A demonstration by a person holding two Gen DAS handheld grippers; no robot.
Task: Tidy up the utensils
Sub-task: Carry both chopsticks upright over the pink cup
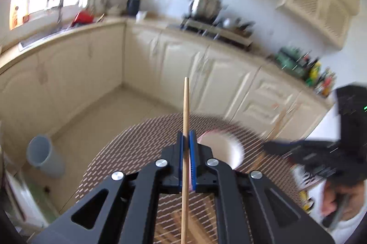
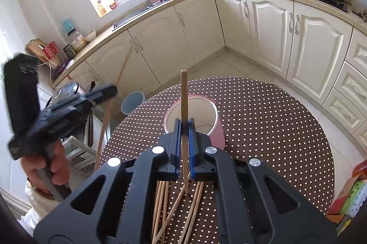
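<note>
In the left wrist view my left gripper (image 1: 186,136) is shut on one wooden chopstick (image 1: 185,106) that sticks up between the blue pads, lifted over the dotted table (image 1: 128,152). Just beyond it is a pink cup (image 1: 220,150), blurred. My right gripper (image 2: 184,124) is shut on another upright chopstick (image 2: 183,92), directly in front of the pink cup (image 2: 218,136), which looks empty inside. Several loose chopsticks (image 2: 160,198) lie on the cloth under the right gripper. The left gripper (image 2: 112,89) shows blurred at the left, a hand (image 2: 57,166) on its handle.
A grey bin (image 2: 133,101) stands on the floor past the table's far-left edge. Cream cabinets (image 2: 270,37) and a counter with sink and stove ring the room. A cardboard box (image 2: 351,193) sits at the table's right edge. The right gripper (image 1: 267,146) shows at right.
</note>
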